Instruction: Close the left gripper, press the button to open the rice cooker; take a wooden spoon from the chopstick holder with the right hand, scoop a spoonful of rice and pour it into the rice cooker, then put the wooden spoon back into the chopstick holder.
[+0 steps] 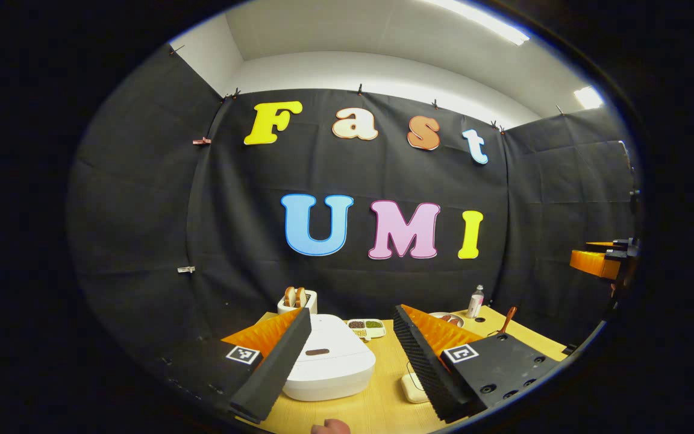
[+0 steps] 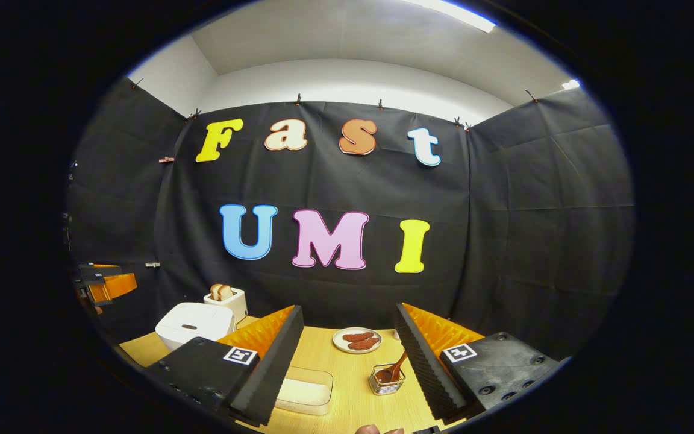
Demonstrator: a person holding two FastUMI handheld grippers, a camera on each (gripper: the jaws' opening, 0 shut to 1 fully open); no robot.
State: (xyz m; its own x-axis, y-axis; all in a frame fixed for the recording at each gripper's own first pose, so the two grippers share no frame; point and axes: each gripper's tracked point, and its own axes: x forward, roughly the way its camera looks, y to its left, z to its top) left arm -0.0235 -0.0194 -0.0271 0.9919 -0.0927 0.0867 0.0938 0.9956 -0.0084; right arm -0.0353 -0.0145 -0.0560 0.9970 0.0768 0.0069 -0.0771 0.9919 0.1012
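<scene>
Ribbed black foam pads on orange-backed fingers stand wide apart and empty on the left gripper, poised above a light wooden table where the smooth white rice cooker, lid down, sits between its fingers, with a sectioned dish of grains and a toaster holding bread behind it. Equally spread and holding nothing, the right gripper frames a shallow rectangular container of rice, a round plate of sausages and the small wire chopstick holder, where the wooden spoon leans, bowl down
</scene>
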